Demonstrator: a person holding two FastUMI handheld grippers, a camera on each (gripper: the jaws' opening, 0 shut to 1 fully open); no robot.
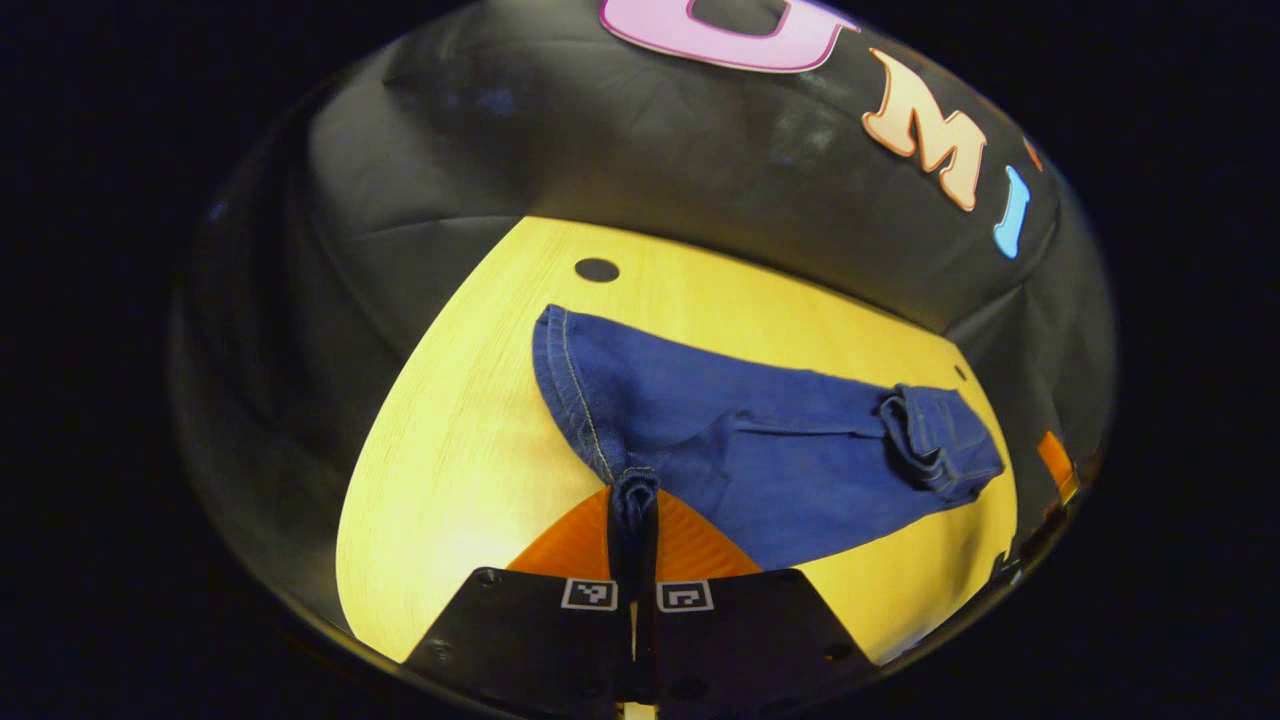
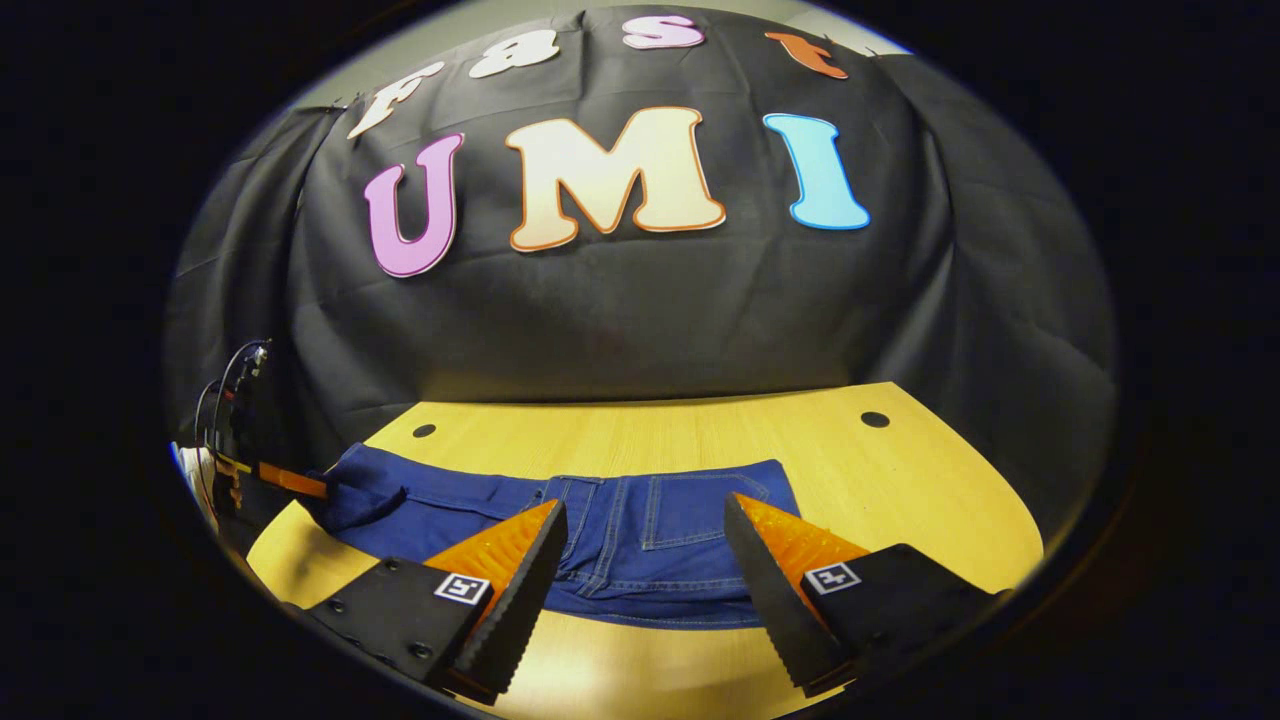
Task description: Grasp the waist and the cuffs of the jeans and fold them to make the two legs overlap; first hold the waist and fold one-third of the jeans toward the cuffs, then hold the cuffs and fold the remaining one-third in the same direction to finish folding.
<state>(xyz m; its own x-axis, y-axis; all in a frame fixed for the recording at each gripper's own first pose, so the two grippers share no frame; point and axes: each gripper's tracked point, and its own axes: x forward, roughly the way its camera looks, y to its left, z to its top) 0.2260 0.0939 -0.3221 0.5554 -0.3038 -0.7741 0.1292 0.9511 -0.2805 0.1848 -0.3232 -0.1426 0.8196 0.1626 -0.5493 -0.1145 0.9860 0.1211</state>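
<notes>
Blue jeans [image 1: 760,440] lie lengthwise on the yellow wooden table [image 1: 450,470]. In the left gripper view the stitched cuff hem [image 1: 565,385] curves toward me and the bunched waist [image 1: 940,440] is at the far right. My left gripper [image 1: 634,520] is shut on a pinch of the cuff edge. In the right gripper view the waist and back pocket [image 2: 690,510] lie just beyond my right gripper [image 2: 645,565], which is open and hovers above the denim. Farther left there, the left gripper [image 2: 275,480] holds the cuff end [image 2: 350,500].
Round cable holes dot the table top [image 1: 597,269] [image 2: 875,419] [image 2: 424,430]. Black cloth walls close in the far and side edges. Cables [image 2: 225,395] hang beside the hand-held left gripper. Bare wood [image 2: 930,500] stretches right of the waist.
</notes>
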